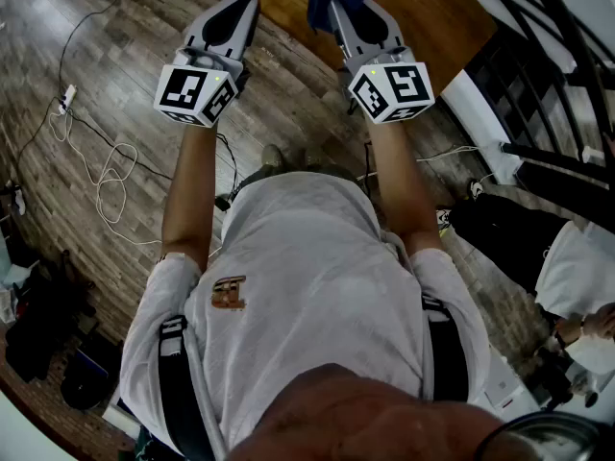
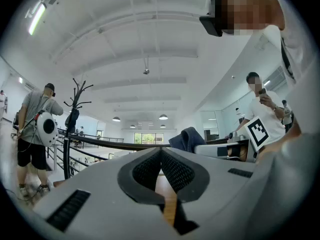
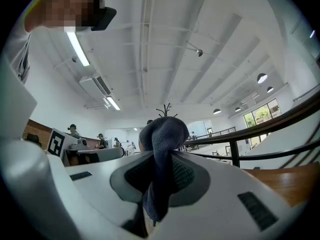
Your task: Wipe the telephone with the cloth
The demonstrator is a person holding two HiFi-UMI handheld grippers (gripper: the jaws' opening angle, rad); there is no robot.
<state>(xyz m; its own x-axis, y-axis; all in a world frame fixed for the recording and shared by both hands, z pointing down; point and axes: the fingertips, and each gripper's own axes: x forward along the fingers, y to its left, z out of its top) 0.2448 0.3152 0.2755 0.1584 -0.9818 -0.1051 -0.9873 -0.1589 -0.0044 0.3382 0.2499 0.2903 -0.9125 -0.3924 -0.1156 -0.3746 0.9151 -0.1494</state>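
- The person's left gripper (image 2: 161, 153) is clenched. Its two dark ribbed pads meet at the tips with nothing between them.
- The right gripper (image 3: 163, 156) grasps the cloth (image 3: 165, 134), a dark blue rag. The jaws pinch it at the middle, so one bunched end bulges above the tips and the other end hangs down between the pads.
- In the head view the two grippers are held out side by side in front of the person's white shirt (image 1: 307, 286), a little apart and both pointing away from the body. A marker cube (image 1: 197, 89) sits at the back of the left gripper.
- Under the grippers lies a grey-brown plank floor (image 1: 106, 84). The jaw tips and the cloth reach over the edge of a lighter wooden surface (image 1: 437, 12).
- White cables (image 1: 106, 176) loop across the floor at the left of the head view.
- At the right edge of that view sits another person (image 1: 577, 267) in a white top and dark trousers.
- The left gripper view shows a dark railing (image 2: 90, 141), a coat stand (image 2: 77, 101) and a bystander (image 2: 34, 126) in a grey shirt, all under a white ceiling.
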